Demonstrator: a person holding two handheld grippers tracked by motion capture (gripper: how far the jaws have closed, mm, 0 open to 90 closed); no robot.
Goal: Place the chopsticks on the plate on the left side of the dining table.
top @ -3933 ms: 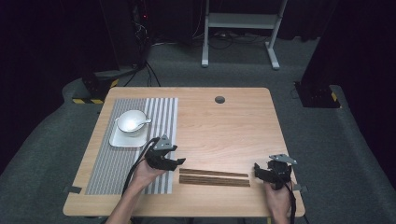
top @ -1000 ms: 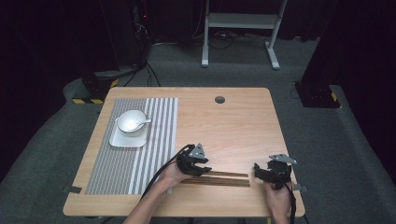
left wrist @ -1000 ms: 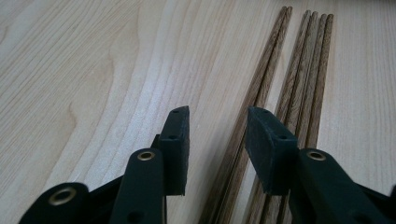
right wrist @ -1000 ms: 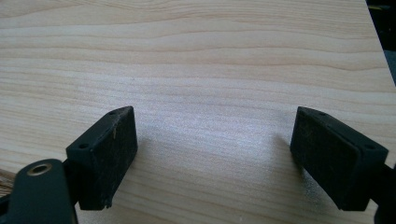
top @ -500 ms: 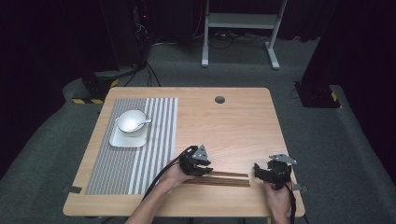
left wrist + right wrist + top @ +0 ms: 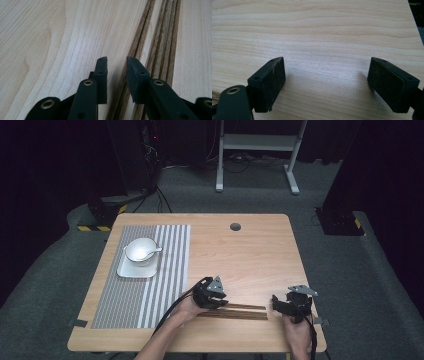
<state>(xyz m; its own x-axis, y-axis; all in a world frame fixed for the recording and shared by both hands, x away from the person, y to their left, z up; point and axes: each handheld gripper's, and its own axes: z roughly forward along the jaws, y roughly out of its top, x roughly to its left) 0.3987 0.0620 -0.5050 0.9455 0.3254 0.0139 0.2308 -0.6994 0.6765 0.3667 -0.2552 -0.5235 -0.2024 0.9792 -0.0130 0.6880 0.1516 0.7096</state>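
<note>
The chopsticks [image 6: 240, 311] lie right of the striped placemat [image 6: 142, 285], thin, light, stiff, probably slippery. The left gripper [image 6: 116, 72], jaws narrowly spread, straddles one stick near its end; the right gripper [image 6: 325, 82] is spread wide over bare table [image 6: 324, 30].

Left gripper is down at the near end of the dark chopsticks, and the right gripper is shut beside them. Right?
Not quite: the right gripper is open, its jaws wide apart over bare table in the right gripper view. The left gripper is indeed at the chopsticks.
</note>
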